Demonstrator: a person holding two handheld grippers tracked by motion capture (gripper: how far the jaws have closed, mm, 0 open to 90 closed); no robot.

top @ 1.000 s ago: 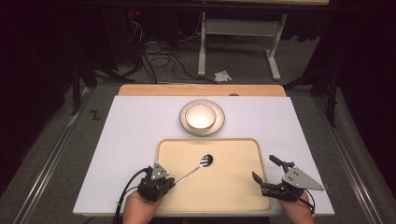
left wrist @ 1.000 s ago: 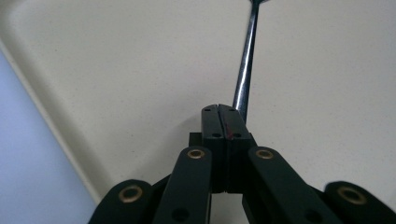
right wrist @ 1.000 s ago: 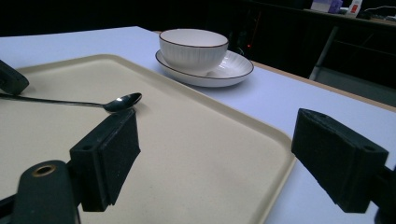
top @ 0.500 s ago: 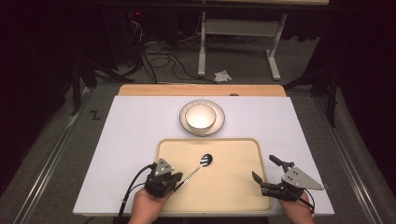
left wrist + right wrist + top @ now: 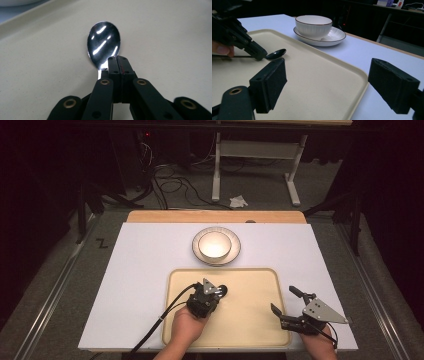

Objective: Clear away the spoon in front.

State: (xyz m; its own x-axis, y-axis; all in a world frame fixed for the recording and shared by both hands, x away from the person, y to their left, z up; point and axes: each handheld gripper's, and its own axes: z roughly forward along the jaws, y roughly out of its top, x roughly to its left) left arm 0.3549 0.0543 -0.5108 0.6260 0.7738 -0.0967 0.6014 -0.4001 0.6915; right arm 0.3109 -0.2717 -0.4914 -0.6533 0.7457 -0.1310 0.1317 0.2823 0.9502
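On the beige tray [image 5: 260, 330] at the near edge of the white worktop [image 5: 140, 270], the left gripper [image 5: 216, 292] has its fingers [image 5: 113, 66] pressed together on the neck of a metal spoon [image 5: 103, 45], right where handle meets bowl. The left gripper view looks straight down the closed fingers onto the shiny bowl, which lies on or just above the tray floor; I cannot tell which. Gripping so close to the bowl probably gives firm control of the working end, though the handle, which runs back under the gripper toward the hand [image 5: 187, 326], is left as a long tail.

Off to the right, the right gripper [image 5: 287, 301] hovers over the tray's near right corner with its fingers [image 5: 270, 82] wide apart and nothing between them. It looks to be waiting clear of the work, or placed to steady the tray if needed.

Beyond the tray's far rim stands a white bowl [image 5: 214, 244] on a saucer [image 5: 235, 251], upright and, from what shows, empty. The spoon's bowl points roughly that way, so my judgement is that the spoon is meant for the crockery, and the next move would call for a lift over the tray's raised rim without the handle dragging.
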